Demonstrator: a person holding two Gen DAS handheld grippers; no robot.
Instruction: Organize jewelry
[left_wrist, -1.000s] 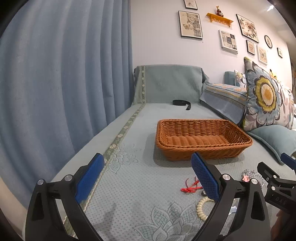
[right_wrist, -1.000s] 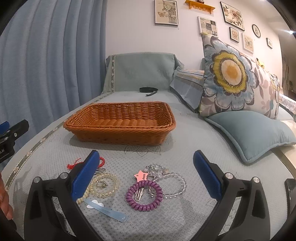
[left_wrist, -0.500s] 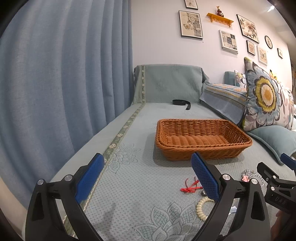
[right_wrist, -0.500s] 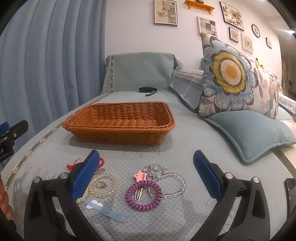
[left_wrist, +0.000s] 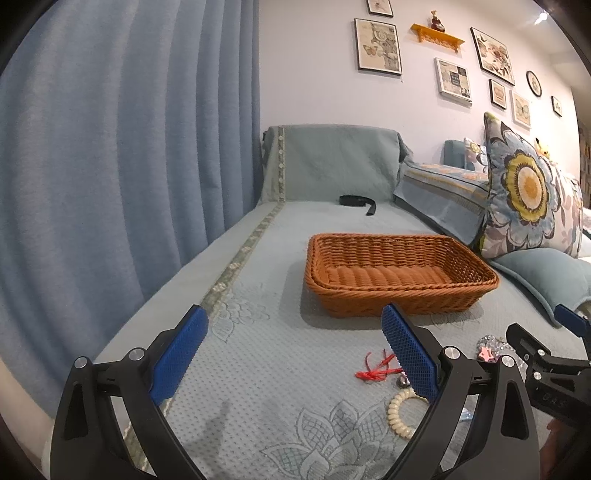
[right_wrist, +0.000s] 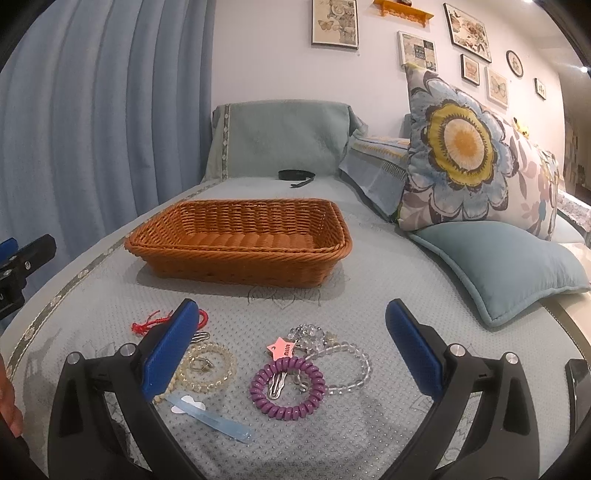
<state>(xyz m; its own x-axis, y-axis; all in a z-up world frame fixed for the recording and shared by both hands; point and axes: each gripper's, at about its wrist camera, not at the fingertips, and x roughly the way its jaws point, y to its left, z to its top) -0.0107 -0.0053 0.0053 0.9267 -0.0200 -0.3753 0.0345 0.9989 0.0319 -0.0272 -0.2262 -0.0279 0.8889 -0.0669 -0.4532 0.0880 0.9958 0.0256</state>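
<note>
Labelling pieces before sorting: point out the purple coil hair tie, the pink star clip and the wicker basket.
purple coil hair tie (right_wrist: 288, 388): right wrist view, on the coil's left side.
pink star clip (right_wrist: 281, 348): right wrist view, on the star's centre.
wicker basket (right_wrist: 236, 254): right wrist view, on the near rim.

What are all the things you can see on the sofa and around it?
wicker basket: one, orange-brown, on the sofa cover beyond the jewelry, nothing visible inside
purple coil hair tie: one, nearest pile, a metal clip lying in its ring
pink star clip: one, just behind the purple tie
clear bead bracelet: one, right of the tie
cream bead bracelet: one, left of the tie
red cord: one, far left of the pile
pale blue clip: one, nearest the camera
black strap: one, far end of the sofa
floral cushion: one, right side
left gripper: open
right gripper: open, over the pile
</note>
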